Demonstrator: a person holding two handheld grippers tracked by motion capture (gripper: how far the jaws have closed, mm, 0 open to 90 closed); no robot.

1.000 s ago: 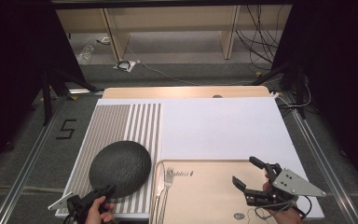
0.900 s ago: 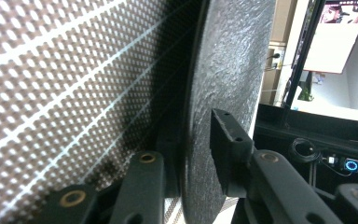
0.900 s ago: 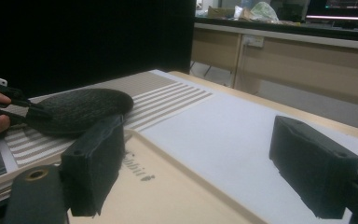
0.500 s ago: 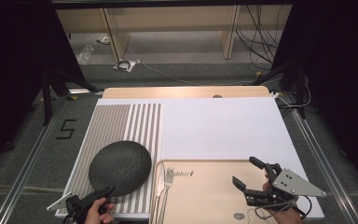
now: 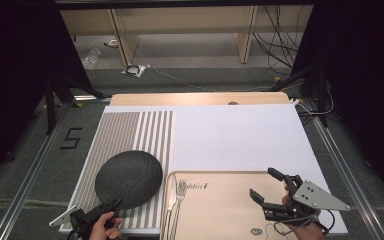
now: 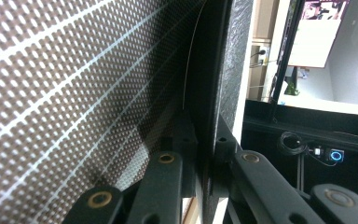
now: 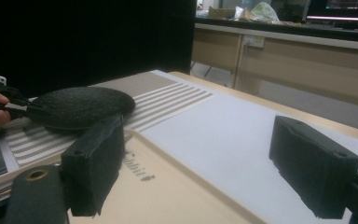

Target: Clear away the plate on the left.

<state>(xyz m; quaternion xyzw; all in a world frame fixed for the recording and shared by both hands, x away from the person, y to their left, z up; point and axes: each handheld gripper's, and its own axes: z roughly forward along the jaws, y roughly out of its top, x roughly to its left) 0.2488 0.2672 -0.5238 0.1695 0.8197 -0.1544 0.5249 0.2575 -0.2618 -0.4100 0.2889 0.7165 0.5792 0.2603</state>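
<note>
Now, left gripper (image 5: 111, 206): jaws just closed, clamped on the plate's near rim.
Plate (image 5: 128, 178): dark, on the striped mat (image 5: 145, 130), stretching far-right from that grip; probably tipped up slightly.
Right gripper (image 5: 269, 192): wide open, empty, over the tray (image 5: 220, 200), well apart.
Nearer hand: left.

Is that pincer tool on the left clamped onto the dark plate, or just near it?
Clamped: the left gripper has its jaws pressed on the dark plate rim.
</note>
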